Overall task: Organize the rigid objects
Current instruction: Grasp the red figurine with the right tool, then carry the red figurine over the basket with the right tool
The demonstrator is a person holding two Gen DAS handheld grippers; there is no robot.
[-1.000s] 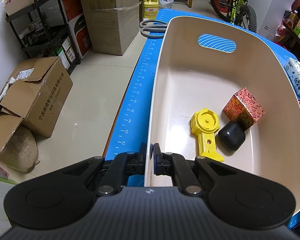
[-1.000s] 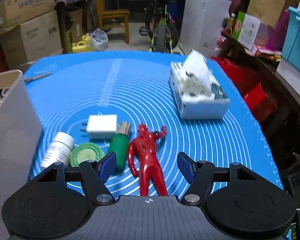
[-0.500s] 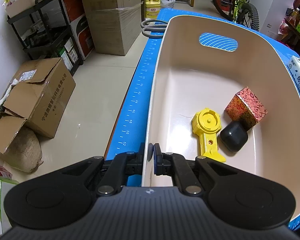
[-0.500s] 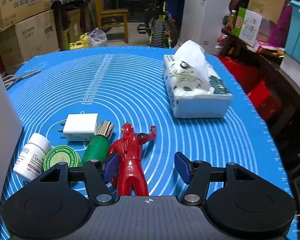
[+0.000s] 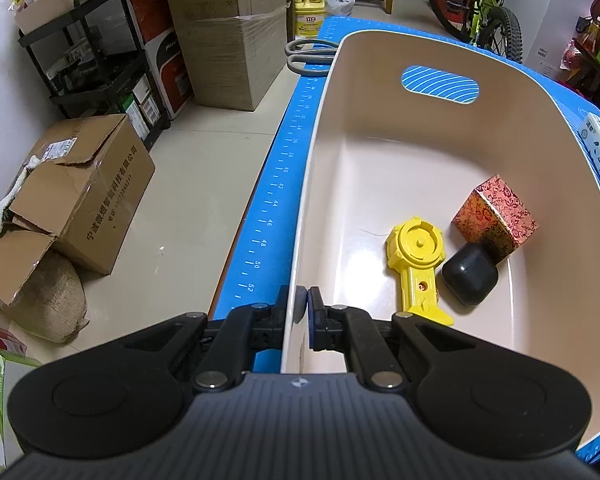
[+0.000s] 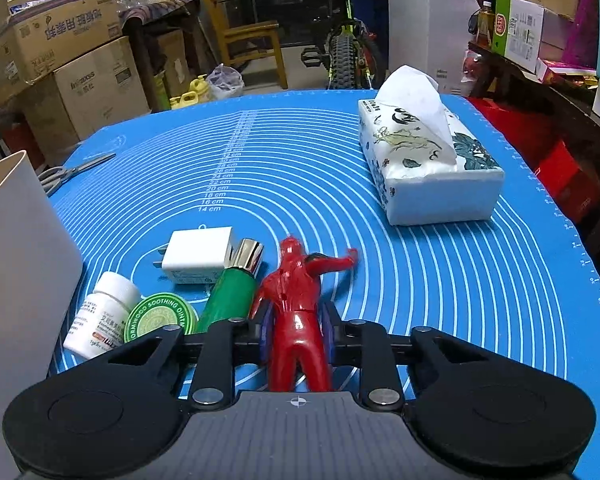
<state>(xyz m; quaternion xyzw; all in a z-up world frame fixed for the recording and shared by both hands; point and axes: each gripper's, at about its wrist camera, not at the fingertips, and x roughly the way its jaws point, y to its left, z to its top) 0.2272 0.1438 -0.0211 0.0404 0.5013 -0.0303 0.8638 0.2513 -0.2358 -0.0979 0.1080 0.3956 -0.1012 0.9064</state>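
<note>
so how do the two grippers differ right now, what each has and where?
The left gripper is pinched shut on the thin rim of the beige bin; the right gripper is closed around the waist of the red figure. The left holds the container at the mat's edge; the right holds a loose item lying on the blue mat. Both are gripping something.

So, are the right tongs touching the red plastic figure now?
Touching. The right wrist view shows both pads of the right tongs pressed against the red plastic figure at its waist.
</note>
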